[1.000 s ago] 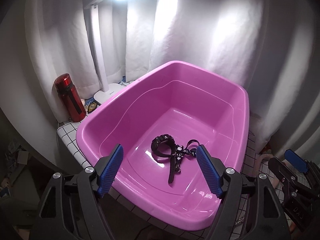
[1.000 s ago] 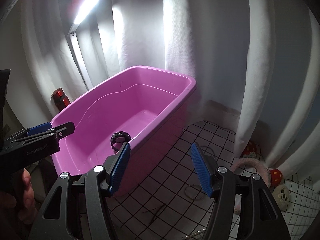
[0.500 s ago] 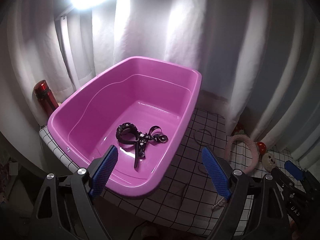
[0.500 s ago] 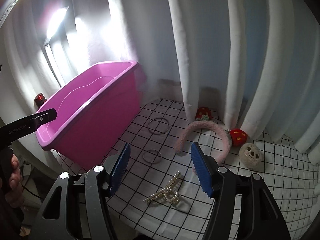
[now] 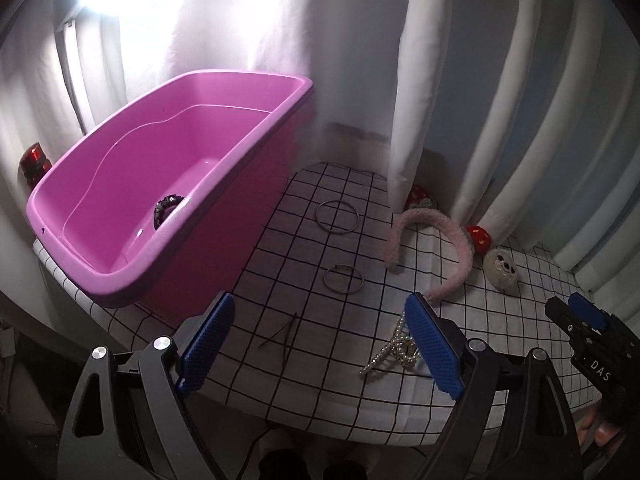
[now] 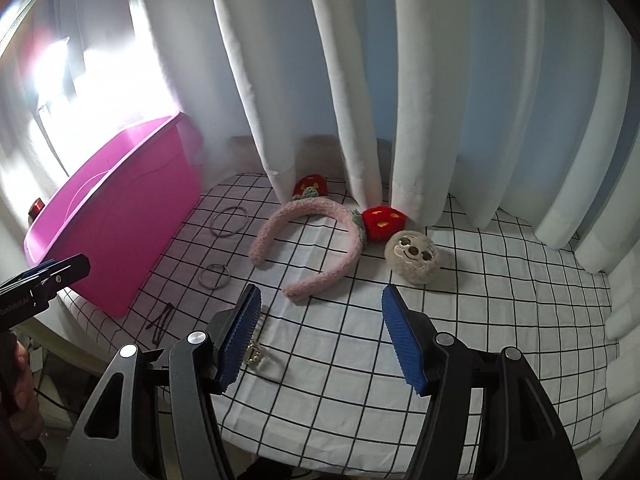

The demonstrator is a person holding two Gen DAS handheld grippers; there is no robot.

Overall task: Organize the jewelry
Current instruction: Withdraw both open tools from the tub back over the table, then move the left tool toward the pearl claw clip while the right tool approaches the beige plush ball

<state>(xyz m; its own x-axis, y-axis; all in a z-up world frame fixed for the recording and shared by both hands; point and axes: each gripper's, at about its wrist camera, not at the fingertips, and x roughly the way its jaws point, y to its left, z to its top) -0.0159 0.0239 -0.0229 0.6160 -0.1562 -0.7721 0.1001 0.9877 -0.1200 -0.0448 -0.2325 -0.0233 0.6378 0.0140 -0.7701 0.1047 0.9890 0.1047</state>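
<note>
Right now I have both grippers tilted down toward the checked tablecloth point(image 6: 460, 280), side by side over its near edge. My left gripper point(image 5: 318, 344) has its blue fingers point(image 5: 206, 340) spread wide with nothing between them; under the gap lie only the cloth and a thin dark hairpin point(image 5: 286, 334). My right gripper point(image 6: 320, 336) stands partly open and also holds nothing — bare cloth shows between its pads.

From the left camera I see into the pink tub point(image 5: 168, 152) at the left of the table: a black studded strap point(image 5: 165, 209) lies on its bottom, half hidden by the near wall. On the cloth beside the tub lie a large ring point(image 5: 336, 217) and a smaller ring point(image 5: 343, 279), and a pearl clip point(image 5: 394, 352) sits just by the left gripper's right finger. That view also catches the tip of the right gripper at its right edge, with fingers of the hand under it.

The right camera cannot see inside the tub, only its outer wall. It shows more of the far side instead — the fluffy pink headband point(image 6: 308, 240) with its red knitted strawberries point(image 6: 383, 222), the round beige plush face point(image 6: 412, 256) just beside it, and white curtains point(image 6: 352, 80) behind. The pearl clip is mostly hidden there behind the right gripper's left finger. At its left edge the left gripper's tip and the hand point(image 6: 22, 376) holding it come into view.
</note>
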